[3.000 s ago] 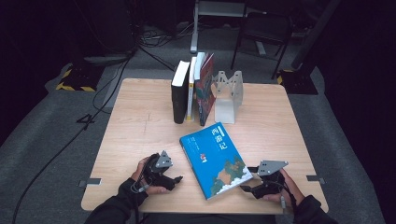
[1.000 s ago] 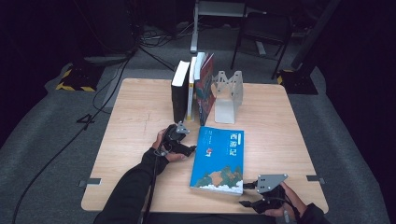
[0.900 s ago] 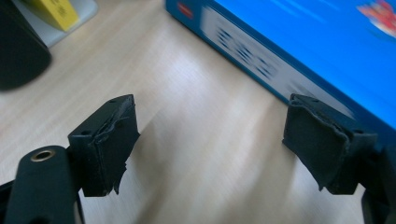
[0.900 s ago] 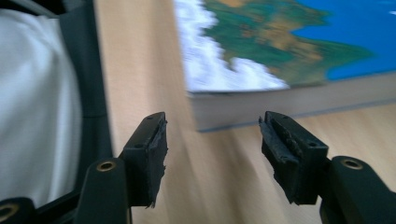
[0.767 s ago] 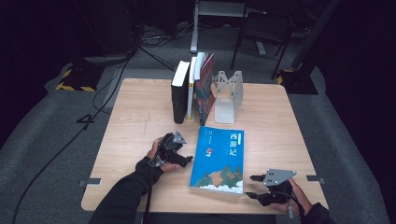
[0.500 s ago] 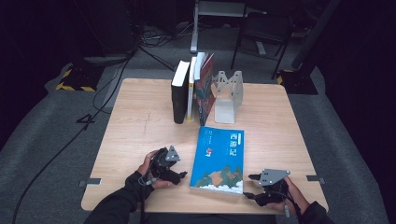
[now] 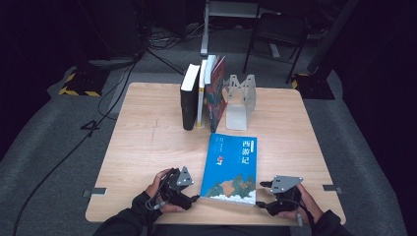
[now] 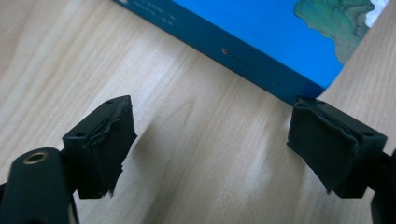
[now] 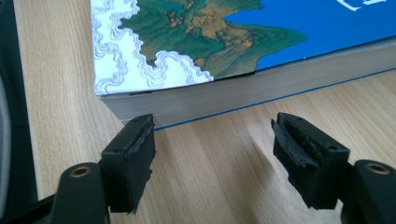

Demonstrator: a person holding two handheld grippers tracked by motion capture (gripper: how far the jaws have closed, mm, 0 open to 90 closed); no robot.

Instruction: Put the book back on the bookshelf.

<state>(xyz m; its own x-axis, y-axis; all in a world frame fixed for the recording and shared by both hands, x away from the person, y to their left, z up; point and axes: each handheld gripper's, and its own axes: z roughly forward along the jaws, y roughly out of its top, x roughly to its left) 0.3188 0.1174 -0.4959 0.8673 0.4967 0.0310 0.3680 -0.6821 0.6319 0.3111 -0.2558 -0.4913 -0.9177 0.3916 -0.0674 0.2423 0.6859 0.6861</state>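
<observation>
A person's two hands rest low at the near edge of the wooden table (image 7: 147,137), the left gripper (image 7: 189,199) just beside the spine of a blue book (image 7: 232,167) that lies flat near that edge, the right gripper (image 7: 263,196) at the book's near right corner. Since a second ago the left hand has drawn back from mid-table to the near edge, while the book has stayed put. Both grippers' jaws stand wide apart, holding nothing.
</observation>
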